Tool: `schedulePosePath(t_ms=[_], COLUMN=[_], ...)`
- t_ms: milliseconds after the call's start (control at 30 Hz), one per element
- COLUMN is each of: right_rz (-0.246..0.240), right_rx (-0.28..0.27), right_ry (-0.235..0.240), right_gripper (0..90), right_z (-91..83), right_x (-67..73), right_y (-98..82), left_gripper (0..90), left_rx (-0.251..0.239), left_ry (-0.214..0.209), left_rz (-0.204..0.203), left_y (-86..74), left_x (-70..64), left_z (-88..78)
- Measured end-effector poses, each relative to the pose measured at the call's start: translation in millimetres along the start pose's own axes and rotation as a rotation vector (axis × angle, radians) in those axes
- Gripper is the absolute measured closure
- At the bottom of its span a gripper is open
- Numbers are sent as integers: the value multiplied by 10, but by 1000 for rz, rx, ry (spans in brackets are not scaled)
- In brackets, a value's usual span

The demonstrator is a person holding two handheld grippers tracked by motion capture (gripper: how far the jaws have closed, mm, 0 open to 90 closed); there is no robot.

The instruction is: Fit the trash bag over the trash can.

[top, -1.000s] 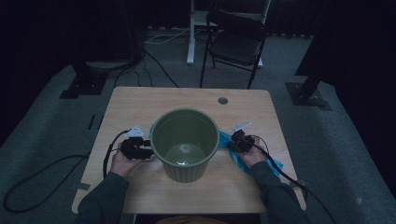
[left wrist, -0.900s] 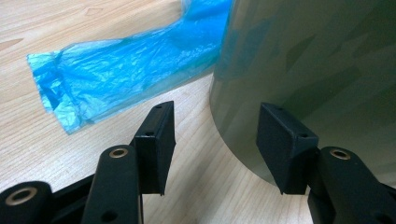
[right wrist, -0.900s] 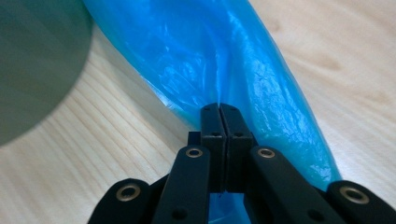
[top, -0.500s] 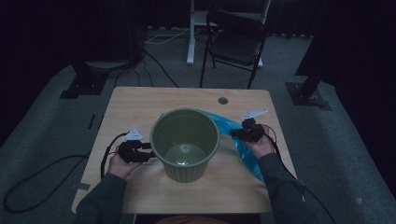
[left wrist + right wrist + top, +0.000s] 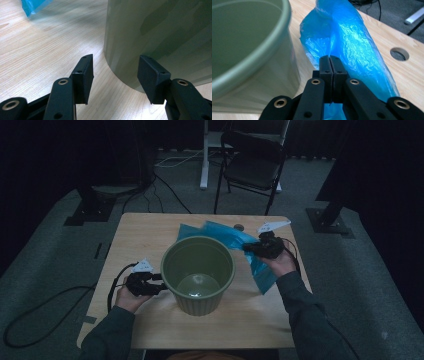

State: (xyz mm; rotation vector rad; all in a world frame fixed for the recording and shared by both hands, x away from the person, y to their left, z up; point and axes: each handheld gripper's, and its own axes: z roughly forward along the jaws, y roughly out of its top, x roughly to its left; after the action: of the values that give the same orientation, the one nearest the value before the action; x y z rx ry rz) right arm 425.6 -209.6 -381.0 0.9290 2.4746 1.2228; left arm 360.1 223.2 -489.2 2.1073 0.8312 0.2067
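Left gripper [image 5: 159,284]: low at the left of the table, jaws spread apart, holding nothing. In the left gripper view the green wall stands just ahead of the pads [image 5: 84,75], close to the far one, but whether it touches I cannot tell.
Green bucket [image 5: 198,273]: upright in the middle of the table [image 5: 140,232], empty, mouth wide open to the camera.
Blue bag [image 5: 260,265]: lifted, draped behind and to the right of the bucket rim, its lower end hanging toward the tabletop.
Right gripper [image 5: 247,248]: raised beside the rim, jaws pressed together on a pinch of the blue plastic; the right gripper view shows film bunched at the tips.
Step in hand: my read is lining the bucket, with the bag carried up toward the mouth.
Next move: likely find the bag's opening, bring the free left jaws over to catch the other edge, spread it, and lower it inside.
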Motion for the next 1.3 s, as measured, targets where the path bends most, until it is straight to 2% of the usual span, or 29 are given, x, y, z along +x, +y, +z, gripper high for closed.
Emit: schedulePosePath(t_ms=[333,533,800,1033,1300], right_rz=[-50,-83,-128,-157,-206], right_rx=[-14,-25,-35,-37,-40], right_ry=[23,35,53,66,109], right_gripper=[895,895,895,895,896], right_z=[-66,-125,-174,-164,-76], right_x=[116,197,338,461,651], right_y=[231,394,582,744,941], left_gripper=[470,470,470,469,463], left_rx=[1,-4,-21,-30,-32], left_ry=[0,-28,-43,-52,-56], left_rz=[0,4,10,25,32], left_y=[14,53,115,177,177], left_x=[-19,-72,-112,-161,-168], left_z=[11,50,111,166,157])
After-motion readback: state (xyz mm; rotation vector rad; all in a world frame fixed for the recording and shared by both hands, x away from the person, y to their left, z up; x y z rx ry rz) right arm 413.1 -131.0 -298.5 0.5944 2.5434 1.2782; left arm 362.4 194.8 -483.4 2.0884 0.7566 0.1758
